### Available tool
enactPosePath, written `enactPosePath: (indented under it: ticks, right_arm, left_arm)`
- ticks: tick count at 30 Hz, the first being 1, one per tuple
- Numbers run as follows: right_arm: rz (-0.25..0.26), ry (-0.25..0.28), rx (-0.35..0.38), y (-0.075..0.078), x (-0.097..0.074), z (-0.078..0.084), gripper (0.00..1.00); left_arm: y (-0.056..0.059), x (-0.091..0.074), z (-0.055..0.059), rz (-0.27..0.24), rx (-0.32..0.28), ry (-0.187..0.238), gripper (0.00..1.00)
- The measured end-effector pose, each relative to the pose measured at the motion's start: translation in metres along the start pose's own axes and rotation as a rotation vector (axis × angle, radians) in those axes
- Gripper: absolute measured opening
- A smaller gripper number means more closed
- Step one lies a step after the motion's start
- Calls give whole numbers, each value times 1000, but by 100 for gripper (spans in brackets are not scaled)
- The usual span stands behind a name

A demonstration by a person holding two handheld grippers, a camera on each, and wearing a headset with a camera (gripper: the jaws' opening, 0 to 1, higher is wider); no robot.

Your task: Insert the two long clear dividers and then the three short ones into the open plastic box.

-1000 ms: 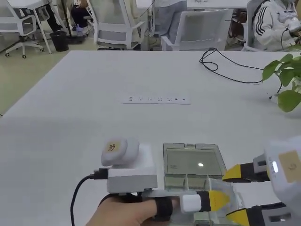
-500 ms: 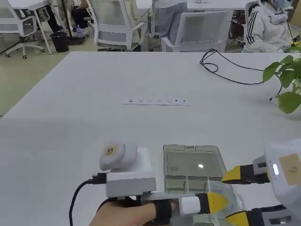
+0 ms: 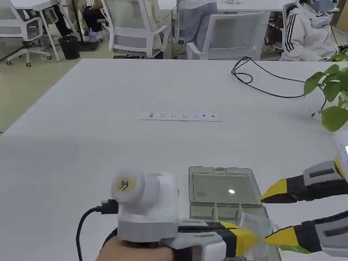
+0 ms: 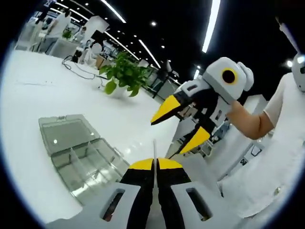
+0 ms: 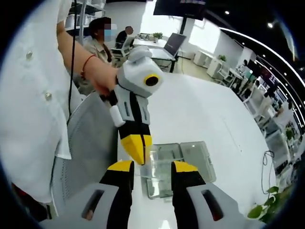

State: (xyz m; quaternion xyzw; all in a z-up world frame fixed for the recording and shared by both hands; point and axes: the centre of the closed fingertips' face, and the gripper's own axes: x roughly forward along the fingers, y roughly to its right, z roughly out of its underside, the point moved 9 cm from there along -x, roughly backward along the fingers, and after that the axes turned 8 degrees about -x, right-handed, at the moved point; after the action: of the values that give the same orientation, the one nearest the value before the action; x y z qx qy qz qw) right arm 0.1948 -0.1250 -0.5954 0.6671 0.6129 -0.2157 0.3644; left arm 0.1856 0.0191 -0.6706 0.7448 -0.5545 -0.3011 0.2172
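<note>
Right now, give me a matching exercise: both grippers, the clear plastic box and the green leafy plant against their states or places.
1 yellow-tipped left gripper
2 yellow-tipped right gripper
3 clear plastic box
4 green leafy plant

A at the white table's right edge
B jaws apart
C lying open, lid flat
D shut on a thin clear divider

Pairs: 1-D, 2-B, 3-C, 4-A

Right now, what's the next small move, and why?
Probably close the right gripper on the free end of the clear divider: the left gripper is shut on it, the right one's jaws stand open beside it, and it is held above the box, not yet seated.
</note>
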Motion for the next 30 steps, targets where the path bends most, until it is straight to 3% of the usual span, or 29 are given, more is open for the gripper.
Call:
enactPosePath:
  ticks: [4, 7, 11, 21, 30]
  right_arm:
    - [-70, 33, 24, 7, -3, 7, 27]
    - [-93, 45, 30, 9, -4, 6, 25]
    - [-166, 73, 36, 7, -3, -1, 19]
    - [-306, 86, 41, 2, 8, -9, 11]
    - [-369, 87, 35, -1, 14, -11, 6]
  left_arm:
    - [3, -3, 0, 21, 134, -7, 0]
    - [6, -5, 1, 45, 194, -13, 0]
    - [9, -7, 2, 58, 267, -16, 0]
    - [14, -10, 2, 99, 351, -6, 0]
    - [17, -12, 3, 121, 365, 10, 0]
